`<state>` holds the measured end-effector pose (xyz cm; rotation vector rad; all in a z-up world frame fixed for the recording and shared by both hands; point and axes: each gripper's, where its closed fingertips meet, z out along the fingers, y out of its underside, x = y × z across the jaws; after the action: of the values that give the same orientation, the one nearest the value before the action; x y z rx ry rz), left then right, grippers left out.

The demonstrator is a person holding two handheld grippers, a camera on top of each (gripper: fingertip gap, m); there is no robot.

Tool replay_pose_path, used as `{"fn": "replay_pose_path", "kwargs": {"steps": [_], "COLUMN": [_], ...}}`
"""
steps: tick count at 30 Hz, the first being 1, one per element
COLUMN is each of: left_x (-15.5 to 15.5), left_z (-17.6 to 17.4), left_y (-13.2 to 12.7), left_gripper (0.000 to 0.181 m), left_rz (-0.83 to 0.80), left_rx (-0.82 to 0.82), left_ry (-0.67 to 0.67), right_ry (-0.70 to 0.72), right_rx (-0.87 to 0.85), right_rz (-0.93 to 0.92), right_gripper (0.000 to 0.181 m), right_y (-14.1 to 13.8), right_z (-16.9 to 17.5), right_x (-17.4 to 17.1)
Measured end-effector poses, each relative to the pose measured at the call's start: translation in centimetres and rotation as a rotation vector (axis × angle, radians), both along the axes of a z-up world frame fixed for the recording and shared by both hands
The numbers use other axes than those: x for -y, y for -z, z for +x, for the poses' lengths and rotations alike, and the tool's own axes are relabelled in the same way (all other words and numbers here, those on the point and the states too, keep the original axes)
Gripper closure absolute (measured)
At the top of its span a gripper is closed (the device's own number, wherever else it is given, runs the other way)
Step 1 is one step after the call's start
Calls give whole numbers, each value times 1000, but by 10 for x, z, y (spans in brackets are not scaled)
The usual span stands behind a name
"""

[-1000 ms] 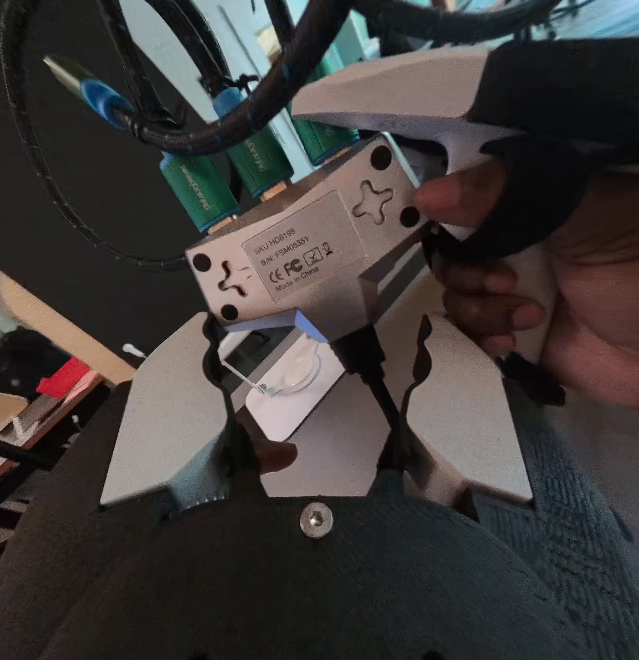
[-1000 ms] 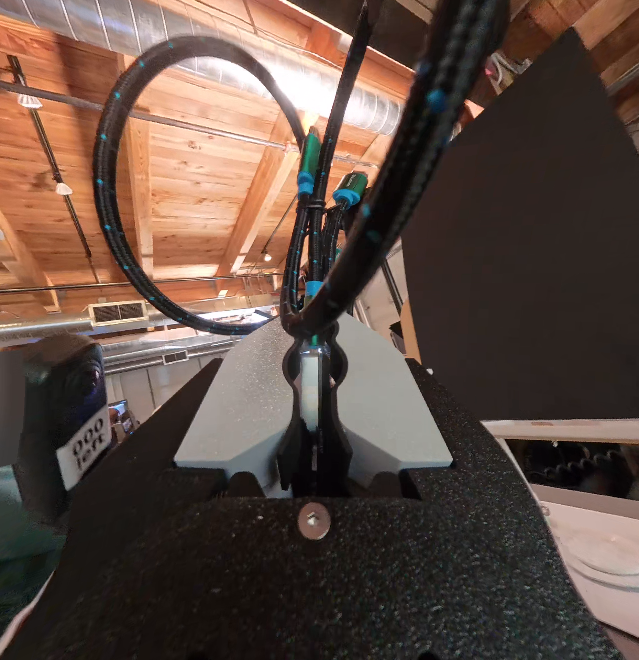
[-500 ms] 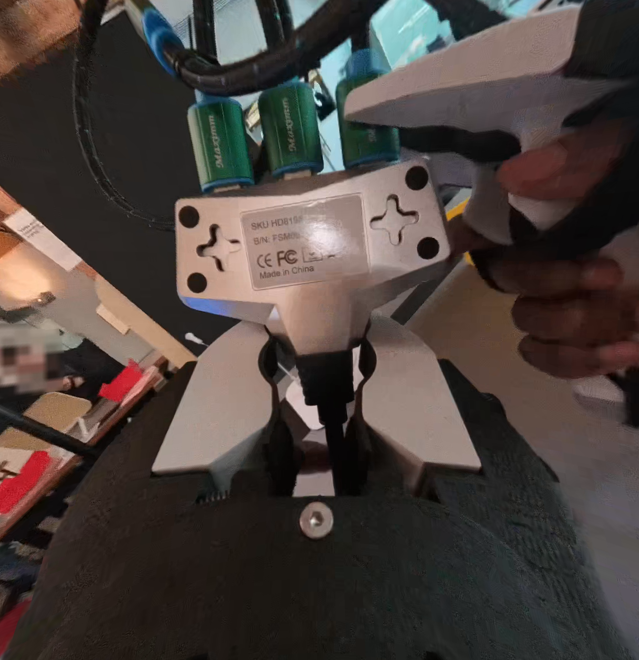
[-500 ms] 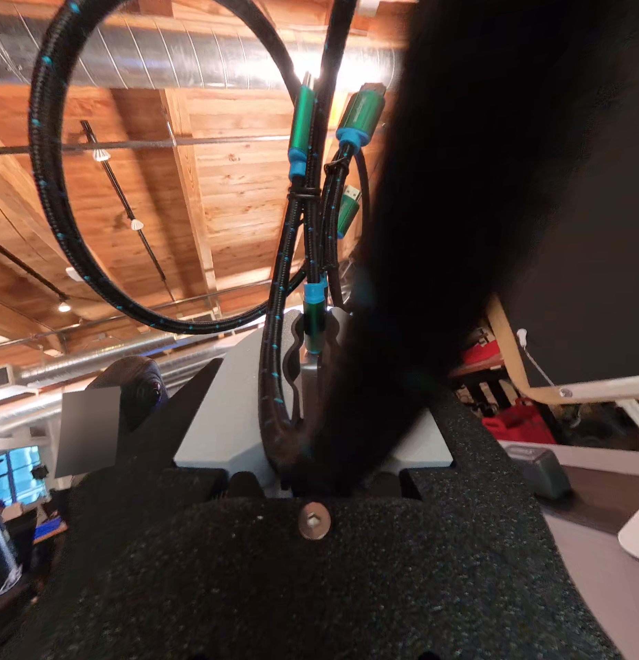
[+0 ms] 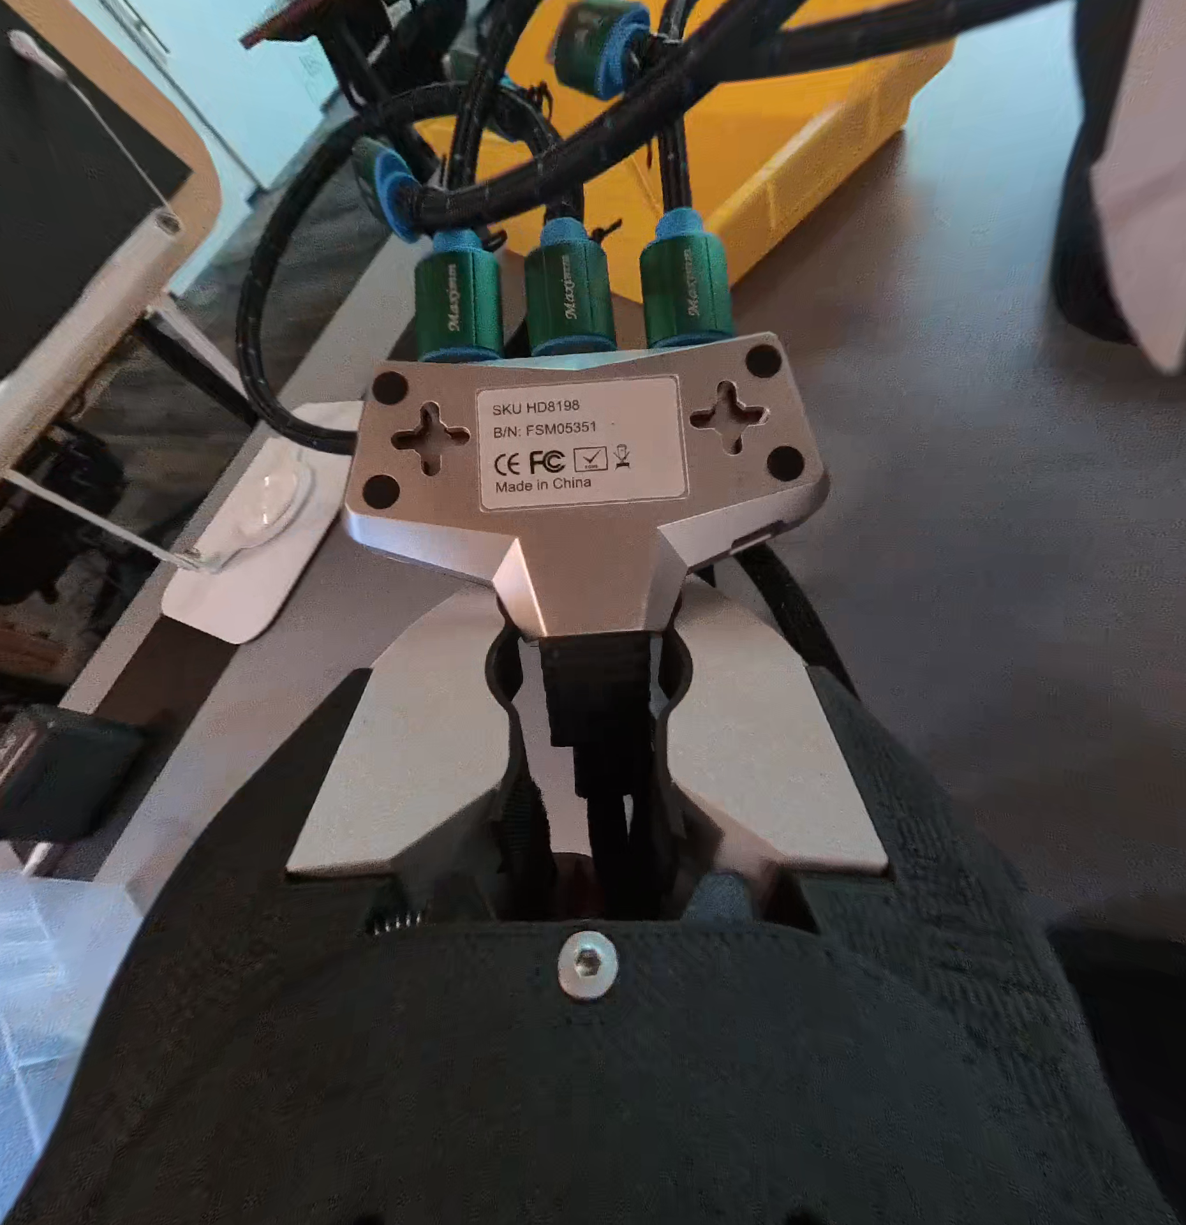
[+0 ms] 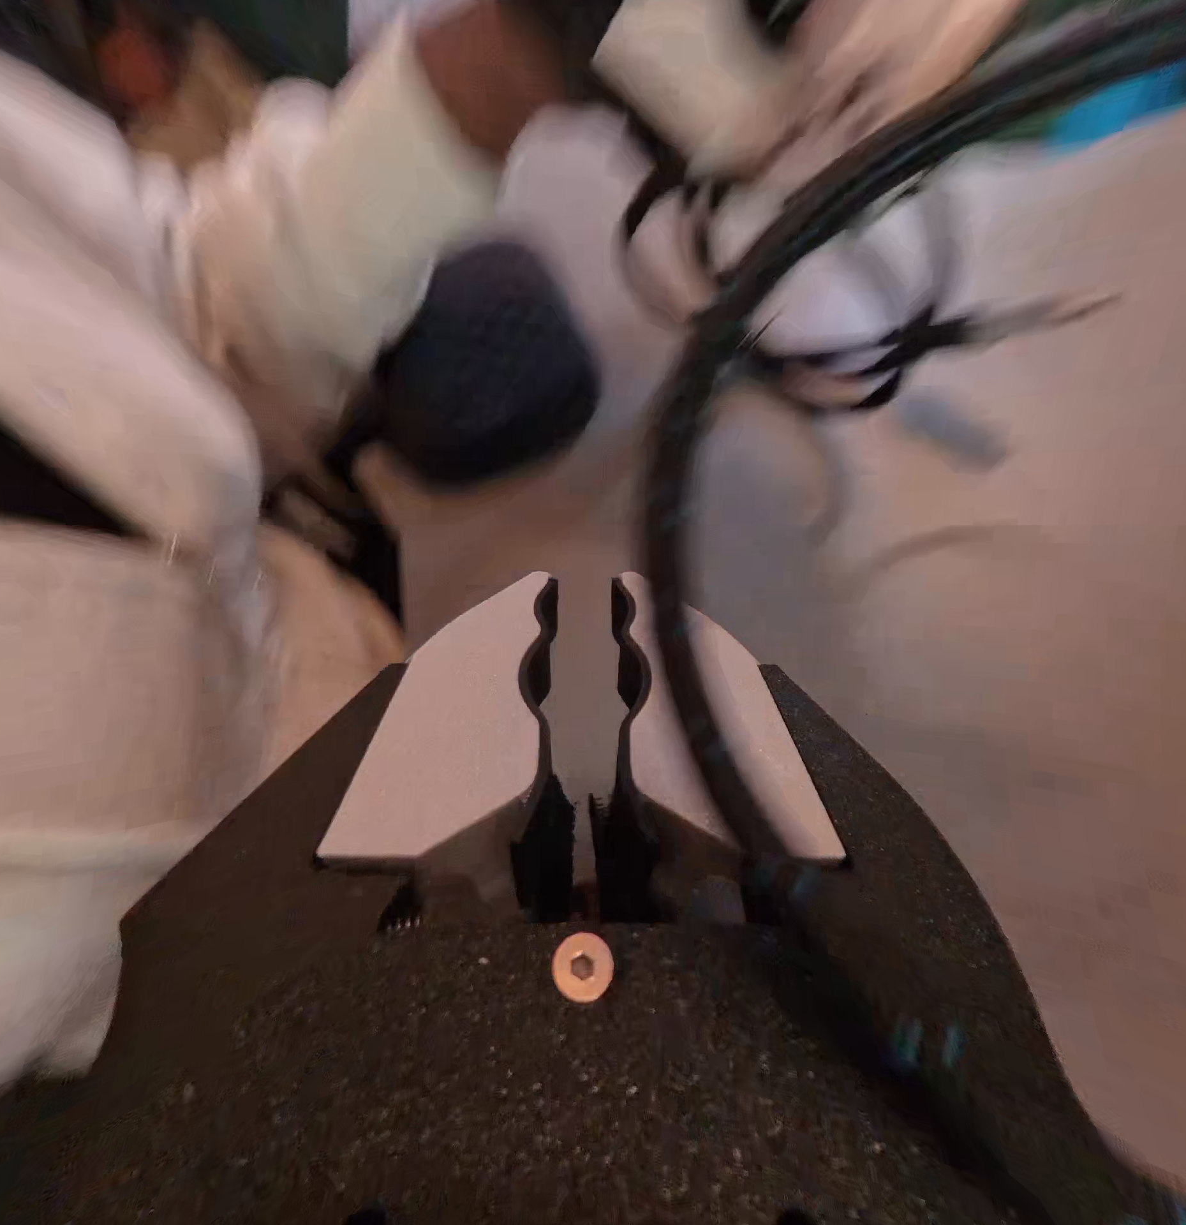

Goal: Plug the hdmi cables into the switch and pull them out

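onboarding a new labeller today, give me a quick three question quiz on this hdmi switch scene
1. True or false: three green metal HDMI plugs with blue collars sit in the silver metal switch.
2. What do the left gripper's grey fingers close around?
A. a green plug
B. the switch's narrow stem, where a black cable exits
C. the yellow plastic bin
3. Fill in: between the right gripper's fingers there is ____.

Key
1. True; all three stand side by side along its wide edge.
2. B.
3. Nothing; a narrow gap shows, and a black braided cable passes outside, over its right finger. That view is heavily blurred.
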<state>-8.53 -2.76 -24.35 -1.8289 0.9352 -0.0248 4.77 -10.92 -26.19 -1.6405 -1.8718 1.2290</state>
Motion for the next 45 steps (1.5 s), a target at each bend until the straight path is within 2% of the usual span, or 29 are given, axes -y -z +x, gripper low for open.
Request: {"fn": "replay_pose_path", "kwargs": {"steps": [2,3,4,6,8,10,11,12,14,16,17,18,22,25,27,29,31,32,34,35,37,38,39,42,45], "left_x": [3,5,5,4,6,10,12,15,18,18,17,17,17,20,22,25,24,22,17,16,18,20,21,26,28], "left_z": [2,2,3,6,13,21,25,28,33,33,31,31,33,36,38,39,39,38,36,36,36,37,37,44,49], "left_y": [5,9,13,21,26,30,32,35,39,43,44,45,46,49,50,51,52,51,50,49,48,48,48,45,43], "left_gripper": [143,143,143,143,143,143,143,143,143,143,143,143,144,144,144,143,143,144,143,143,144,144,144,144,144], "left_rz": [-66,-105,-135,-187,-229,-267,-287,-307,-348,-386,-404,-418,-463,-511,-542,-589,-636,-650,-672,-679,-693,-700,-707,-728,-739], "left_rx": [13,-2,-42,-124,-174,-207,-222,-237,-262,-280,-288,-288,-247,-211,-180,-127,-78,-58,-18,0,42,67,92,160,207], "left_ry": [32,43,47,65,108,155,175,192,214,199,188,186,197,169,148,127,96,75,38,34,57,64,62,114,137], "right_ry": [-206,-324,-439,-576,-525,-296,-193,-121,-35,-1,5,16,58,-7,-59,-71,-24,-6,13,54,164,169,135,89,54], "right_rx": [182,246,274,173,-59,-288,-323,-291,-117,26,72,53,28,108,116,61,-10,-53,-97,-56,49,66,9,-75,-114], "right_rz": [58,53,40,39,108,229,318,406,557,729,837,933,1015,1337,1455,1514,1495,1412,1133,1086,1305,1408,1412,1344,1430], "right_gripper": [165,165,164,165,150,150,154,156,154,145,146,148,154,161,162,160,160,164,167,166,158,156,162,159,162], "right_y": [21,21,15,-17,-62,-101,-104,-93,-44,-1,12,13,5,0,-1,-14,-35,-41,-33,-23,-13,-9,-5,2,-3], "right_z": [38,55,68,71,46,6,-11,-25,-41,-43,-39,-39,-39,-32,-32,-33,-35,-39,-49,-51,-43,-39,-41,-45,-49], "right_x": [35,56,75,102,99,64,40,17,-19,-44,-55,-60,-70,-91,-90,-82,-68,-55,-27,-31,-76,-91,-90,-78,-77]}}
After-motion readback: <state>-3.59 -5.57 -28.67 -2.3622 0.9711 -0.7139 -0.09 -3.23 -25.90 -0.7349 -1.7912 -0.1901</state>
